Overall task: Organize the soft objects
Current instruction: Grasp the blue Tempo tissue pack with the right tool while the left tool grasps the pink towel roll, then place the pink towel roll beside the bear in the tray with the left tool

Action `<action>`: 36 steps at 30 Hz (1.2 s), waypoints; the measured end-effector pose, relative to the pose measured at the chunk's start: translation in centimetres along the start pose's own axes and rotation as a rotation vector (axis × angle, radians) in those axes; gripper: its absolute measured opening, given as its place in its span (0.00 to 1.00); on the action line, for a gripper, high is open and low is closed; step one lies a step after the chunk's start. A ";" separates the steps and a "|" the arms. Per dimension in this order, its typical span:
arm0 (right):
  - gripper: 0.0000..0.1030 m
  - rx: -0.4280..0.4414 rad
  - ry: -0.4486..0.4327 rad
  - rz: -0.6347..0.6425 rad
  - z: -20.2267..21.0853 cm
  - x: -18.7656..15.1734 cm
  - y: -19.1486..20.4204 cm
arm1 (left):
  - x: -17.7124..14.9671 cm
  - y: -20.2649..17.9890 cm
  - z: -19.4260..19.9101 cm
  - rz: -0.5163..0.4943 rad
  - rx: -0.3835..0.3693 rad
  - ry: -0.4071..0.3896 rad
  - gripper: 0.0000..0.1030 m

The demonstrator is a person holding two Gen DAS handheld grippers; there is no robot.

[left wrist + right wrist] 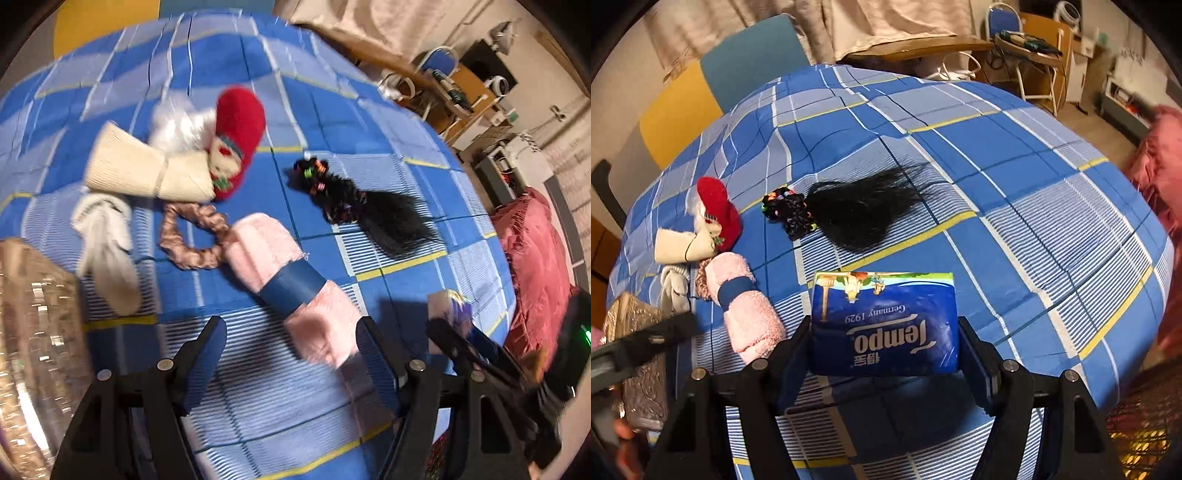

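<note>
My right gripper (pixel 884 349) is shut on a blue Tempo tissue pack (pixel 884 325) and holds it over the bed; it also shows in the left wrist view (pixel 452 312). My left gripper (pixel 291 345) is open, its fingers on either side of the near end of a rolled pink towel (pixel 291 284) with a blue band; the towel also shows in the right wrist view (pixel 746 302). Beyond lie a braided brown hair ring (pixel 188 240), a red Santa plush (pixel 236 140), a cream knitted roll (pixel 147 170), a white cloth (pixel 107 247) and a black hairpiece (pixel 362 206) with coloured bands.
All lies on a blue plaid bedsheet (pixel 1015 192). A shiny patterned container (pixel 33 332) stands at the left edge. A red blanket (pixel 535 266) lies off the bed's right side. Chairs and a desk (pixel 1027 40) stand behind.
</note>
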State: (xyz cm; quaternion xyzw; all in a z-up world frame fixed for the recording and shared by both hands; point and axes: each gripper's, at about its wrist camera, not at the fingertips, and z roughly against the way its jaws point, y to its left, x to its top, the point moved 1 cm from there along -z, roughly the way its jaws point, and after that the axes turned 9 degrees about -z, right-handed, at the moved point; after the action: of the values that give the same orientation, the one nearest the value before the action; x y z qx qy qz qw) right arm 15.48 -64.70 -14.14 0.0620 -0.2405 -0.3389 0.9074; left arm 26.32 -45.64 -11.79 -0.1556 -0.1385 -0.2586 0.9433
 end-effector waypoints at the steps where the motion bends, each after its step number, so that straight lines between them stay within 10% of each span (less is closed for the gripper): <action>1: 0.71 0.000 -0.001 0.016 0.0 -0.2 0.3 | 0.5 -0.5 -0.8 -0.009 -0.011 0.006 0.71; 12: 0.71 0.025 0.008 0.029 -0.1 -0.1 0.5 | 1.0 -1.7 -5.2 -0.047 0.009 0.055 0.73; 16: 0.71 0.010 0.014 0.036 -0.4 -0.1 0.6 | 0.4 -1.3 -4.5 -0.065 0.014 0.025 0.47; 36: 0.71 -0.003 -0.030 0.081 0.0 -0.4 1.5 | -8.8 -0.9 7.2 -0.151 -0.195 -0.148 0.34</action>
State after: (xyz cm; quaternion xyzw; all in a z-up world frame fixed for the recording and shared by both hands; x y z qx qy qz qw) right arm 16.12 -63.34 -13.92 0.0456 -0.2557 -0.3030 0.9169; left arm 17.31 -39.81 -8.04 -0.2540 -0.1931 -0.3289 0.8888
